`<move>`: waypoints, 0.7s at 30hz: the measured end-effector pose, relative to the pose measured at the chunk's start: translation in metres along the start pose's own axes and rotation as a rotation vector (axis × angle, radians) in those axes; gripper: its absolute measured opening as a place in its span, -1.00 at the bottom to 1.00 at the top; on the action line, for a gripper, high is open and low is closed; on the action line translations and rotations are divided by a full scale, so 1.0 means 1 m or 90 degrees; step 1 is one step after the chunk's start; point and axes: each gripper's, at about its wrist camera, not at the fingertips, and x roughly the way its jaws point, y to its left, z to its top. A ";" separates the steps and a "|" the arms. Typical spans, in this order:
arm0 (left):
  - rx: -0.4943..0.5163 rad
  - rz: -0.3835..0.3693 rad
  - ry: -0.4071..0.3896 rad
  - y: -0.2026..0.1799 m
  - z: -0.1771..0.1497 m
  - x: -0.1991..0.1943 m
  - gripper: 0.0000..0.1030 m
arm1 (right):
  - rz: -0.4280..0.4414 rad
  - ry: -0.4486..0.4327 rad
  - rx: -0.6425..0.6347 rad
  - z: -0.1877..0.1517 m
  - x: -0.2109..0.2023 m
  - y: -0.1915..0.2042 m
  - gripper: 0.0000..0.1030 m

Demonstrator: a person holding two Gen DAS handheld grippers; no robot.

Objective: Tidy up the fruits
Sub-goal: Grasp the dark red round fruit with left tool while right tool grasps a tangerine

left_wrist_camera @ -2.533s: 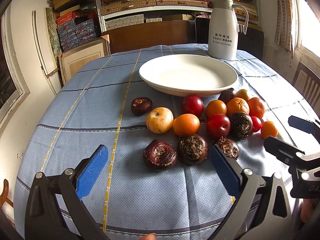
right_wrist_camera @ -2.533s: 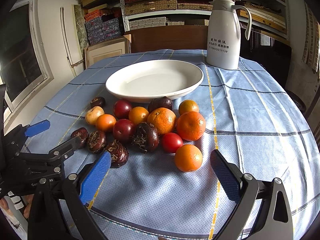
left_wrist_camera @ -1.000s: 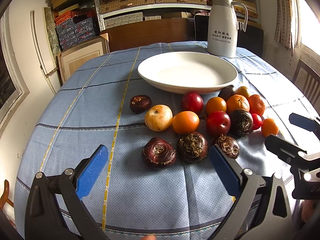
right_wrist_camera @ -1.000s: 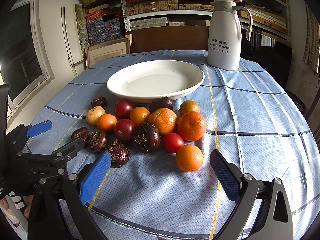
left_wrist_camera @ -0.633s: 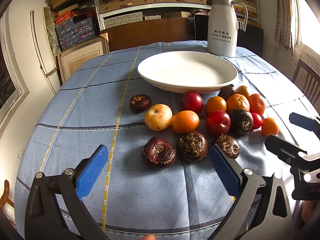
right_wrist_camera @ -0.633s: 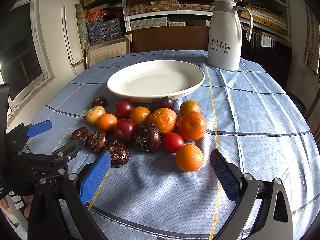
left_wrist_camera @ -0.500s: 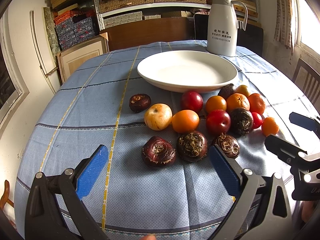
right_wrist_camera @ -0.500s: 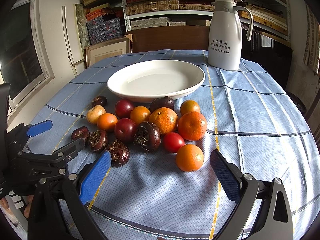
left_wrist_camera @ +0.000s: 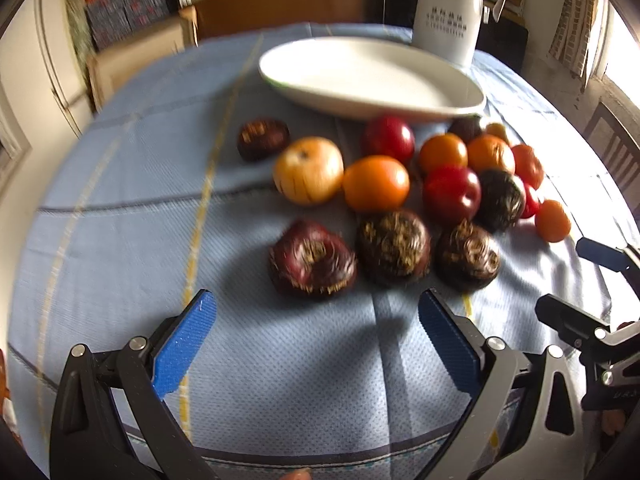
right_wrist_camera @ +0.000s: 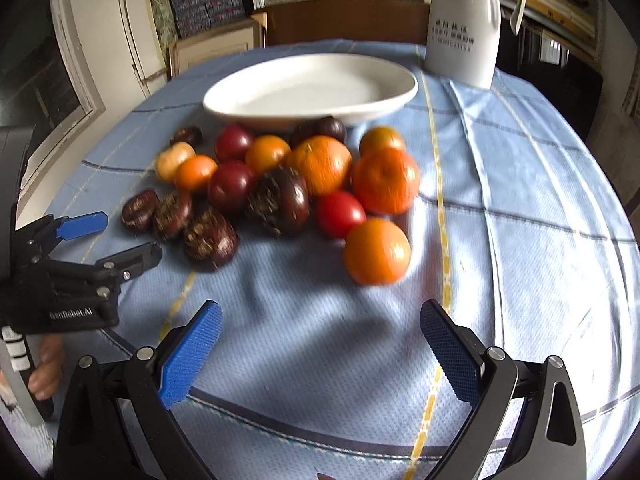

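Fruits lay in 1 loose cluster on the blue-clothed worktop, just in front of the empty white plate, none of them in it yet. The left claw stood wide open and held nothing; so did the right claw.

From the left claw, the nearest piece was a dark chestnut, straight ahead and near the gap between the blue pads. 2 more dark ones sat in a row to its right, touching or nearly so. From the right claw, the nearest was a lone orange, ahead and a little right of centre, standing slightly apart from the red tomato behind it.

Both pieces were roundish, with no long axis to align to, so a straight advance would probably do for either claw. The orange looked the easier first pick, since it had free space on both sides; the chestnut's right-hand neighbour could get nudged by the right pad. The plate lay beyond the whole cluster, so any carried fruit would have to pass over the pile. A white jug stood behind the plate, to its right.
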 end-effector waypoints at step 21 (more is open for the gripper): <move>0.066 -0.027 -0.013 0.008 0.012 0.003 0.92 | 0.073 -0.054 -0.005 -0.006 -0.013 -0.043 0.93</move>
